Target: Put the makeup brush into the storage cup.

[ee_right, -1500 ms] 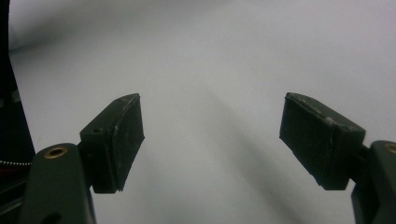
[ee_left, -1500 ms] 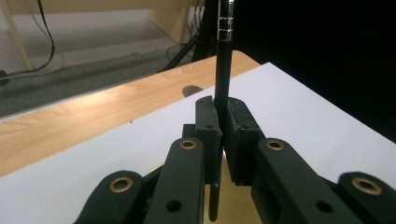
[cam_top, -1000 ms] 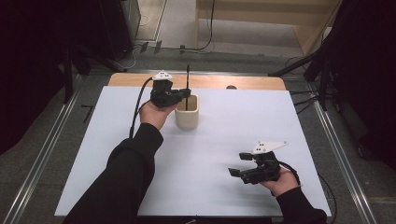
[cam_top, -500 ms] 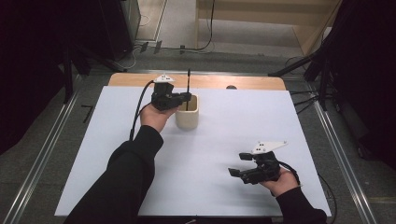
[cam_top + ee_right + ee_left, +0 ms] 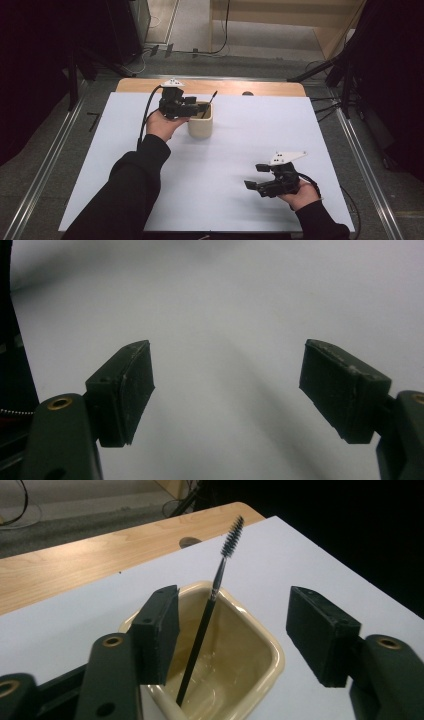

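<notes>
A cream square cup (image 5: 200,131) stands on the white table top at the far left of centre. A thin black bristle brush (image 5: 209,104) leans in it, bristle end up and tilted to the right. My left gripper (image 5: 196,107) hovers at the cup's left rim. Its jaws have just been opening and stand apart on either side of the brush (image 5: 207,620), touching nothing; the cup's rim (image 5: 272,655) lies below my left gripper (image 5: 234,630). My right gripper (image 5: 253,184) rests open near the front right, and between its jaws in its own view (image 5: 225,390) is bare white surface.
The white sheet (image 5: 225,165) covers most of the table. A bare wooden strip (image 5: 270,89) runs along its far edge. Metal rails flank both sides, with dark floor and cables beyond. A cable trails from the left gripper over the person's left wrist.
The left gripper's jaws have parted and let go of the brush. The brush, upright before, now leans to the right inside the cup. The right hand has stayed still.
</notes>
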Demonstrator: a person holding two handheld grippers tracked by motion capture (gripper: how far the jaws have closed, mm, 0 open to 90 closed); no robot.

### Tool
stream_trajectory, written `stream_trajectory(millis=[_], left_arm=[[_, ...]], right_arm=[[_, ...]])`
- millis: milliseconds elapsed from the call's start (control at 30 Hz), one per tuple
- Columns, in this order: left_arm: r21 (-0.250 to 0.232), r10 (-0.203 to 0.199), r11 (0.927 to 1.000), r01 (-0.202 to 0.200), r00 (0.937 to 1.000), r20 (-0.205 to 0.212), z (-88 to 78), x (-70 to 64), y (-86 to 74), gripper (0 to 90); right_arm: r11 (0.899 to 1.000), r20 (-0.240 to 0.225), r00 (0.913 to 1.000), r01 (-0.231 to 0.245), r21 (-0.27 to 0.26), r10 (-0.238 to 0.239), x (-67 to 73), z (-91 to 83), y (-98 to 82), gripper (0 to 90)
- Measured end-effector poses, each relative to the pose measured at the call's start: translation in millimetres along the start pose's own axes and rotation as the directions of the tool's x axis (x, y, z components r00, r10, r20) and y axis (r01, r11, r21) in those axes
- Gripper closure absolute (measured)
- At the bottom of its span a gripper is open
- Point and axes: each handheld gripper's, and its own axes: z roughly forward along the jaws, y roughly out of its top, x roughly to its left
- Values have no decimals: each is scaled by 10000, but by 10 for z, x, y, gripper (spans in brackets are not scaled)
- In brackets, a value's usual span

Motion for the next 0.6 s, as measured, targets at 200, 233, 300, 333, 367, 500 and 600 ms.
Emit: stream_trajectory(millis=[200,233,300,333,367,500,600], left_arm=[[300,-52,9995,47,9998,173,-130,-27,25,342],[359,-33,9994,24,9997,249,-150,-33,26,341],[473,-2,9989,-25,9985,553,-180,-40,25,329],[493,102,9987,-133,9981,614,-194,-52,21,323],[563,208,9981,-242,9980,605,-211,-64,20,323],[687,142,9974,-200,9964,837,-275,-96,5,312],[818,140,9964,-215,9957,918,-305,-115,-11,307]], right_arm=[[10000,0,10000,31,-3,-31,2,12,2,226],[10000,-1,10000,30,3,-30,2,14,2,226],[10000,7,10000,29,-1,-29,2,13,2,226],[10000,10,10000,25,-4,-25,1,13,2,226],[10000,29,10000,25,-10,-25,0,11,2,226],[10000,24,10000,-7,3,7,1,11,1,226],[10000,15,10000,-10,4,10,1,13,1,226]])
